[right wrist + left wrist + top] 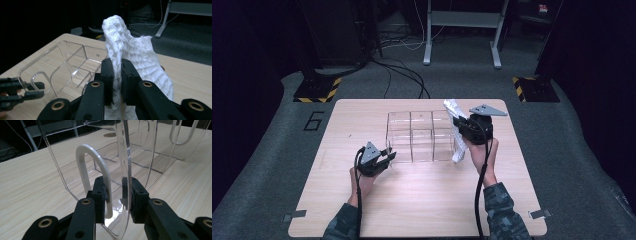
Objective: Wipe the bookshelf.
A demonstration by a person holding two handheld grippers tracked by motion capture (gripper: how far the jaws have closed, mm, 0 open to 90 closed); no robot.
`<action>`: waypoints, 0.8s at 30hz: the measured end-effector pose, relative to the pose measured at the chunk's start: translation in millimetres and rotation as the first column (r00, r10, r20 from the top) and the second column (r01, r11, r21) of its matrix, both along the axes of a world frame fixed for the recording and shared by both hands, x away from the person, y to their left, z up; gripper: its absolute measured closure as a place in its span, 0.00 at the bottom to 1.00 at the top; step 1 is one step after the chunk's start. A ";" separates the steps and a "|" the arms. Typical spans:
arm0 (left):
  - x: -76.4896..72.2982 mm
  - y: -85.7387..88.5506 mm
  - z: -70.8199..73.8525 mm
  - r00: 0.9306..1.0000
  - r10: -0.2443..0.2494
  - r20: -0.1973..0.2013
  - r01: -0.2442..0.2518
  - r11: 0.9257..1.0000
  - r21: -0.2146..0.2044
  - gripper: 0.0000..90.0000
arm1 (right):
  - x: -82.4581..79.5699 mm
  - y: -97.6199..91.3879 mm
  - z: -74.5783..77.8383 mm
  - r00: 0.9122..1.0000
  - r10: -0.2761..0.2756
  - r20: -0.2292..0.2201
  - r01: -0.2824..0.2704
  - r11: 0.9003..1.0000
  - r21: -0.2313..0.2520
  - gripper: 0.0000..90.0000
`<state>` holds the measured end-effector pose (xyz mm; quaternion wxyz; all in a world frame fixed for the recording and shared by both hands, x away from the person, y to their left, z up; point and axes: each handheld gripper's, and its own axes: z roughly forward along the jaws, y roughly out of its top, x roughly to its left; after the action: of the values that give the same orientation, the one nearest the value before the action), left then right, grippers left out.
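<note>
White cloth (pixel 140 57) — clamped in right claw (pixel 117 75)

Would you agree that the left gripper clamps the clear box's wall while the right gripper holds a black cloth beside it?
Not quite: the cloth is white, not black, as the right gripper view shows. The rest stands: the left gripper clamps the clear box's wall, and the right gripper holds the cloth beside it.
</note>
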<state>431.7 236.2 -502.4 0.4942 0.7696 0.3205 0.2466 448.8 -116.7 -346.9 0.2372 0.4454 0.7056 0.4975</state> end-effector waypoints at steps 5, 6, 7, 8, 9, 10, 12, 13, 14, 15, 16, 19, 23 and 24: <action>0.2 0.5 0.2 1.000 -0.004 -0.001 0.004 1.000 0.008 0.79 | 2.1 15.3 6.7 0.999 0.023 0.027 -0.023 1.000 -0.008 0.91; 0.2 0.6 0.2 1.000 -0.004 0.000 0.004 1.000 0.009 0.79 | 3.2 19.9 5.1 0.999 0.012 0.031 -0.012 1.000 -0.021 0.90; 0.2 0.5 0.2 1.000 -0.004 0.000 0.004 1.000 0.009 0.79 | 4.4 22.0 3.4 1.000 0.011 0.027 -0.010 1.000 -0.028 0.90; 1.0 1.2 0.5 1.000 -0.005 0.011 0.004 1.000 0.020 0.79 | 7.0 24.4 0.3 1.000 0.010 0.019 -0.009 0.999 -0.032 0.90; 0.7 1.0 0.5 1.000 -0.005 0.008 0.004 1.000 0.019 0.79 | 9.8 25.9 -3.6 1.000 0.003 0.011 -0.003 0.999 -0.036 0.90; 0.9 0.8 0.3 1.000 -0.002 0.010 0.002 1.000 0.016 0.79 | 13.1 27.9 -9.2 1.000 -0.004 -0.003 0.004 0.999 -0.043 0.90; 0.6 0.9 0.3 1.000 -0.006 0.003 0.006 1.000 0.019 0.78 | 17.0 30.9 -17.7 1.000 -0.004 -0.026 0.002 0.999 -0.053 0.90; 0.7 1.0 0.3 1.000 -0.007 0.004 0.006 1.000 0.021 0.79 | 18.9 32.5 -22.4 0.999 -0.001 -0.038 -0.001 0.998 -0.063 0.90; 0.7 1.0 0.3 1.000 -0.006 0.003 0.006 1.000 0.021 0.79 | 20.2 34.7 -27.9 0.999 0.001 -0.054 -0.004 0.998 -0.070 0.90; 0.7 0.9 0.3 1.000 -0.006 0.003 0.006 1.000 0.020 0.79 | 20.7 36.2 -31.6 0.998 -0.002 -0.059 -0.002 0.997 -0.080 0.90; 0.8 0.9 0.2 1.000 -0.005 0.003 0.005 1.000 0.020 0.78 | 20.7 37.8 -34.8 0.998 -0.005 -0.066 0.000 0.996 -0.086 0.90; 1.2 0.5 -0.3 1.000 0.000 0.010 0.000 1.000 0.018 0.78 | 21.1 42.0 -41.4 0.997 -0.007 -0.073 -0.002 0.993 -0.118 0.90; 1.4 0.4 -0.4 1.000 0.000 0.011 0.000 1.000 0.019 0.78 | 18.5 47.5 -48.1 0.997 -0.008 -0.081 -0.005 0.988 -0.154 0.90; 1.3 0.0 -0.6 1.000 0.002 0.010 -0.002 1.000 0.013 0.79 | 17.4 48.3 -49.5 0.996 -0.009 -0.086 -0.005 0.988 -0.153 0.90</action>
<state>433.1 236.2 -503.0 0.4905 0.7713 0.3170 0.2531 466.2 -68.4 -396.5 0.2404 0.4477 0.7510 0.4217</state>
